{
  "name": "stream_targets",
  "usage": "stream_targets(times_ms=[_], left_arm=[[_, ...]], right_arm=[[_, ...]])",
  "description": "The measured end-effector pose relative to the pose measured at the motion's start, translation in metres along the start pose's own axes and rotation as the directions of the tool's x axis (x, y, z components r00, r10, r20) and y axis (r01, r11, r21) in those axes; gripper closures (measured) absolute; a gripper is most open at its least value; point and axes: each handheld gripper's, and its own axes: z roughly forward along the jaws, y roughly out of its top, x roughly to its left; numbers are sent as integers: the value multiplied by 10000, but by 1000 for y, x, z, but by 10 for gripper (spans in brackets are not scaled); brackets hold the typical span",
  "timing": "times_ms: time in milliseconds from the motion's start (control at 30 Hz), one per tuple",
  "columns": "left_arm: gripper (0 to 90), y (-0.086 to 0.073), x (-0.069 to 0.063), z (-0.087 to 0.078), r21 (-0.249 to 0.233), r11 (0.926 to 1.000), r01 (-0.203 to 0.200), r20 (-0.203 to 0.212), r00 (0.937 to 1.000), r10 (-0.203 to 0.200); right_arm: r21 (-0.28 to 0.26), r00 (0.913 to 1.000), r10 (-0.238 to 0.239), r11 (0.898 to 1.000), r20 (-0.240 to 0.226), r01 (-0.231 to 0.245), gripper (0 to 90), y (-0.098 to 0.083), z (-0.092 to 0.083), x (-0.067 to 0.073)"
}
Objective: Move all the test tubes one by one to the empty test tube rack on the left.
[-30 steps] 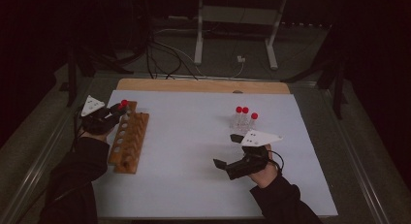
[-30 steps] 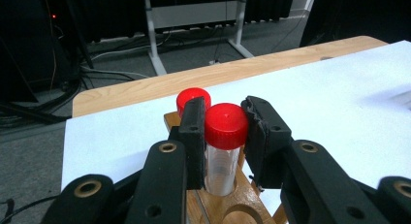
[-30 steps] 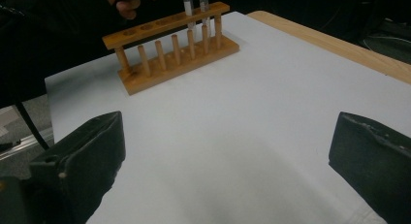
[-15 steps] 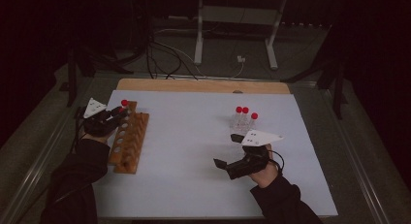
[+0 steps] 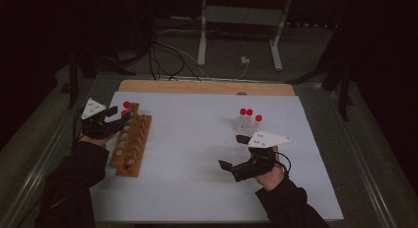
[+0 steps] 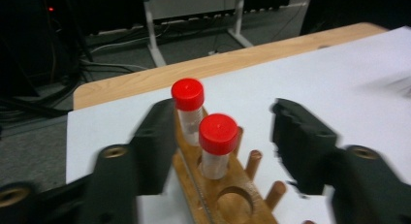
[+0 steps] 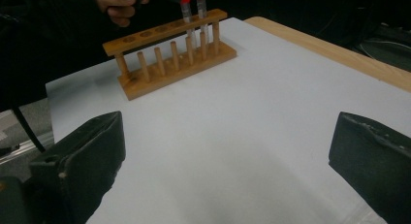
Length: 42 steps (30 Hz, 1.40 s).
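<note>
**Releasing a capped tube into the wooden rack**

Standing in the far end of the long wooden rack with round holes and dowel posts [image 5: 130, 139], at the left of the white-covered worktop [image 5: 197, 154], are two clear plastic tubes with red screw caps [image 6: 217, 145]. The left claw [image 6: 223, 136] has just been opening: its jaws now stand apart on either side of the nearer tube without pressing it, so the tube rests in its hole on its own. The right claw [image 5: 235, 153] hangs wide open and empty, near the right of the worktop, just in front of three more red-capped tubes [image 5: 247, 120] standing loose together.

The risk lies in the withdrawal. The left jaw sits very close to both caps, and pulling back at a slant could catch one, tip a tube or drag the light rack along the sheet. On the right, the loose tubes stand unsupported, and a careless approach could topple them.

The left gripper view shows the clearance between jaws and caps, which the high view renders too small to judge. The right gripper view shows the rack side-on [image 7: 169, 59], revealing the remaining holes as empty.
</note>
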Motion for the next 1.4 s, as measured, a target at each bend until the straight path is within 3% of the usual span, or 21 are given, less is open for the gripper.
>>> stream_targets(times_ms=[167,233,333,567,833,1000,1133,1167,1233,1267,1400], left_arm=[[159,5,-5,-11,73,9999,141,590,9982,-145],[121,6,-7,-16,19,9998,216,988,9949,-216],[80,6,-12,-22,-69,9996,281,1397,9898,-268],[27,5,-32,-32,-146,9999,-67,2082,9780,96],[23,2,-59,-38,-211,9985,-513,2852,9569,552],[23,-3,-75,-39,-194,9973,-713,3372,9385,736],[23,-7,-86,-38,-266,9965,-795,3612,9287,838],[23,-8,-88,-38,-260,9966,-785,3748,9234,826],[23,-10,-91,-38,-282,9964,-803,3777,9220,850],[23,-10,-92,-37,-258,9965,-791,3881,9179,829],[23,-14,-97,-36,-271,9967,-768,4028,9117,812]], right_arm=[[-120,9999,-24,9999,112,25,0,3,-4,-2],[-200,9998,-49,9998,174,53,0,5,-6,-3],[-383,9996,-63,9992,292,74,0,8,-9,-6],[-656,9993,25,9978,371,0,0,13,-19,-17],[-681,9954,191,9976,935,-128,0,12,-24,-35],[-656,9865,337,9976,1602,-234,0,7,-25,-51],[-647,9766,481,9973,2098,-352,0,1,-26,-65],[-597,9734,509,9975,2234,-385,0,0,-26,-68],[-605,9672,583,9972,2474,-446,0,-4,-26,-76],[-618,9652,651,9968,2531,-510,0,-6,-26,-79],[-578,9558,881,9955,2804,-748,0,-13,-25,-93]])
